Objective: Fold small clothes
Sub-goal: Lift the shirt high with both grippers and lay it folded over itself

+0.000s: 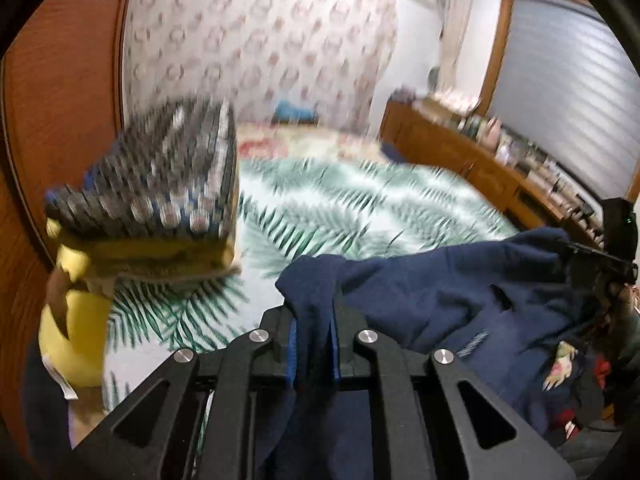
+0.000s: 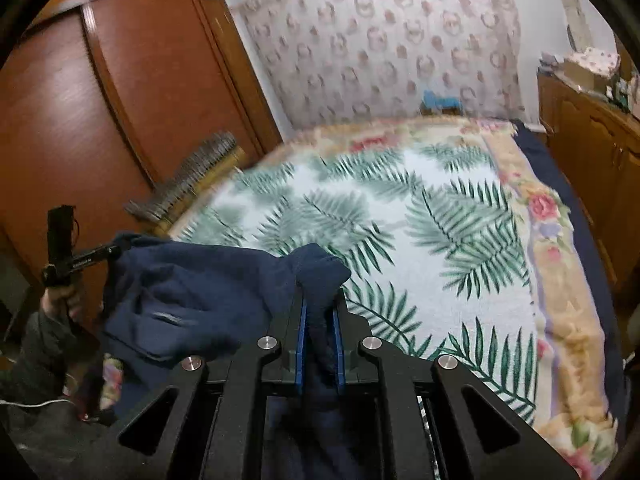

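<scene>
left gripper [image 1: 314, 344] jaws squeezed tight on a bunch of the dark blue cloth [image 1: 432, 280] | right gripper [image 2: 320, 340] same, other end | cloth soft, wrinkly, hanging between them above the leaf blanket [image 2: 420, 220] | wardrobe [image 2: 140, 100] behind

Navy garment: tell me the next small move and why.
Probably lower it flat onto the palm-leaf blanket. Left gripper and right gripper each pinch a bunched corner of the navy garment, which hangs slack between them above the bed.
</scene>
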Action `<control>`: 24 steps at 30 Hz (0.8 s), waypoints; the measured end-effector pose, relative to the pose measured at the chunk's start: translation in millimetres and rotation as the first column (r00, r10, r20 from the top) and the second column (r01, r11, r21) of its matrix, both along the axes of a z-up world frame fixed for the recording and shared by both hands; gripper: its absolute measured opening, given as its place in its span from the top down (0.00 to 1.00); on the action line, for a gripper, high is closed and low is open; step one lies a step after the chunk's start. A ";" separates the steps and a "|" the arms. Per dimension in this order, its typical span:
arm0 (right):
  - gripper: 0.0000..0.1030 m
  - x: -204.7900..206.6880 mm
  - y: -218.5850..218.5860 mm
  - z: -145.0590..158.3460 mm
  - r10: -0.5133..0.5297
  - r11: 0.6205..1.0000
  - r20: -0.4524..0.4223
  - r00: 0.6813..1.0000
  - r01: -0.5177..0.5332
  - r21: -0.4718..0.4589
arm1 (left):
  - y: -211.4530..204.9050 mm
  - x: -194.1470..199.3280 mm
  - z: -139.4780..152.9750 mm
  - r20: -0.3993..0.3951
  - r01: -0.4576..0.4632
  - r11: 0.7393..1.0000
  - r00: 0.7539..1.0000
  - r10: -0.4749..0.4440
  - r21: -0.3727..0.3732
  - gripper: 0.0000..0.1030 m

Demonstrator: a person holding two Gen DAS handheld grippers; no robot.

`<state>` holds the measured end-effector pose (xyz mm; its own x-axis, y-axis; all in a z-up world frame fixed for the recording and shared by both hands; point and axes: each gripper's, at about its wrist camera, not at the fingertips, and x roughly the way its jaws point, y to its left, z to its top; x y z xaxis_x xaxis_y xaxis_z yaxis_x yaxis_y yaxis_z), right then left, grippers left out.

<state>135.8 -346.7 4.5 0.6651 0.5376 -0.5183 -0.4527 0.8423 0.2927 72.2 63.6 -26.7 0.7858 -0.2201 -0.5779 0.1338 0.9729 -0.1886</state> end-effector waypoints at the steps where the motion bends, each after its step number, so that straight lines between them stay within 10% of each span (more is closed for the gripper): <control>1: 0.90 -7.8 -2.0 7.8 -0.003 1.000 0.020 1.000 0.003 0.005 | -1.6 -6.1 8.6 0.021 0.000 1.000 1.000 0.000 0.002 0.87; 24: 0.91 -202.2 -35.8 158.2 -0.095 0.995 0.472 0.877 0.067 0.076 | -6.1 -126.8 191.8 0.506 -0.004 1.000 0.862 0.005 -0.002 0.87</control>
<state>-66.4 -382.6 162.7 0.8662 0.4894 -0.1010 -0.4796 0.8709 0.1072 -54.6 57.5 165.1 0.9711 -0.2165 -0.1002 0.2070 0.9735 -0.0971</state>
